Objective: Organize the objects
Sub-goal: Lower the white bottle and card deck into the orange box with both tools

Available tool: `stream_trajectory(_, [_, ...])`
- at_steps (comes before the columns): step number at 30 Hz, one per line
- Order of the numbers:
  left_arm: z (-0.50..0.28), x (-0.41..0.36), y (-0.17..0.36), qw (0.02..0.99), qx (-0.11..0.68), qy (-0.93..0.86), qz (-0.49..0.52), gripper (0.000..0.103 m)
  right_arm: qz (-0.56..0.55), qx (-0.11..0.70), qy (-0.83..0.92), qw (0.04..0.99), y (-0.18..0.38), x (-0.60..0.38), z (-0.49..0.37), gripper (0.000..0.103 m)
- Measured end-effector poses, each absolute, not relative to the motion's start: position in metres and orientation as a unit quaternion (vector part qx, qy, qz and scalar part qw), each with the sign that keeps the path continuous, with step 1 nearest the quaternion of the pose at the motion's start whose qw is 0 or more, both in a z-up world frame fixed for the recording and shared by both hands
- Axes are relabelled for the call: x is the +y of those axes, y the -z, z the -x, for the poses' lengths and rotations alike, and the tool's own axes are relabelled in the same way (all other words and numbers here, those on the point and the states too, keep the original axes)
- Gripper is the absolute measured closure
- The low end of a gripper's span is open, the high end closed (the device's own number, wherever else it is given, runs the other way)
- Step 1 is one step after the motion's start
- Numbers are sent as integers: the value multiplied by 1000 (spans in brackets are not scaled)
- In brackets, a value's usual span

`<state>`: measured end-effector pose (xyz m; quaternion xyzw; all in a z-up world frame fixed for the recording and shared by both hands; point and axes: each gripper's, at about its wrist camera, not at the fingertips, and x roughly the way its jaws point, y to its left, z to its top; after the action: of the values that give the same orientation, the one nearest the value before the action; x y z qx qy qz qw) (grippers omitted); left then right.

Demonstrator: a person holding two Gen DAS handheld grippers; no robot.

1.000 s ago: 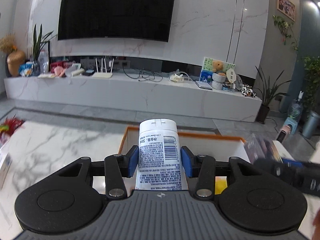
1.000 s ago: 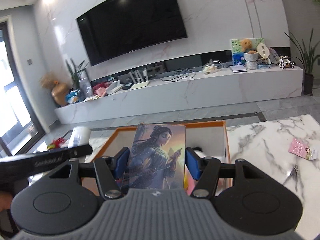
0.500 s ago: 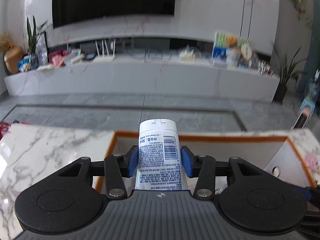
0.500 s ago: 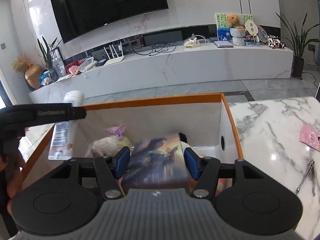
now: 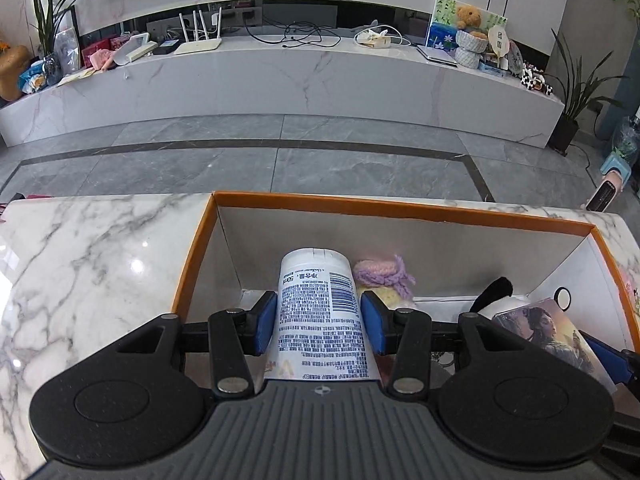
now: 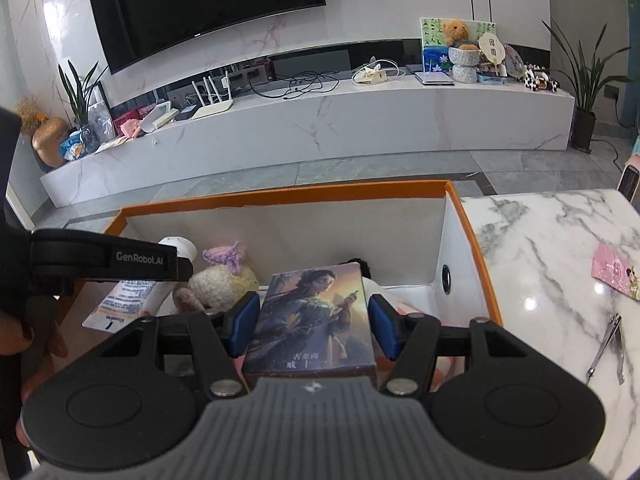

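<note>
My left gripper [image 5: 319, 322] is shut on a white tube [image 5: 316, 280] with printed text and a barcode, cap end forward. It holds the tube low inside the orange-rimmed white box [image 5: 400, 210]. My right gripper [image 6: 314, 326] is shut on a small picture box [image 6: 316, 304] showing a painted figure, also down inside the same box [image 6: 280, 196]. The right wrist view shows the tube [image 6: 124, 300] at the left under the left gripper's finger [image 6: 108, 258]. In the left wrist view the picture box [image 5: 548, 332] sits at the right.
A knitted yellow and purple toy [image 6: 224, 280] and a black item [image 6: 360, 264] lie in the box behind the held things. Nail clippers [image 6: 608, 344] and a pink card [image 6: 616, 272] lie on the marble table [image 6: 540, 260] to the right. A hand [image 6: 24, 328] is at the left edge.
Both grippers have come forward and down over the orange rim into the box, tilting downward, each keeping its grip. In the last half second they have barely moved.
</note>
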<state>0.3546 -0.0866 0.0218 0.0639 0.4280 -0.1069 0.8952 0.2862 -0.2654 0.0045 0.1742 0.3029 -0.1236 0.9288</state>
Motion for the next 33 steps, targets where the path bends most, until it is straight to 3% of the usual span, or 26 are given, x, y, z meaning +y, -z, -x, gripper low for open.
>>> stream_trajectory(5, [-353, -94, -25, 898, 422, 90, -89, 49, -174, 305, 128, 927, -2, -264, -286, 39])
stream_trajectory(8, [-350, -96, -30, 905, 405, 86, -99, 42, -167, 300, 133, 930, -4, -262, -285, 26])
stream_trajectory(33, [-333, -107, -42, 907, 391, 98, -126, 38, -169, 288, 135, 933, -9, -263, -274, 18])
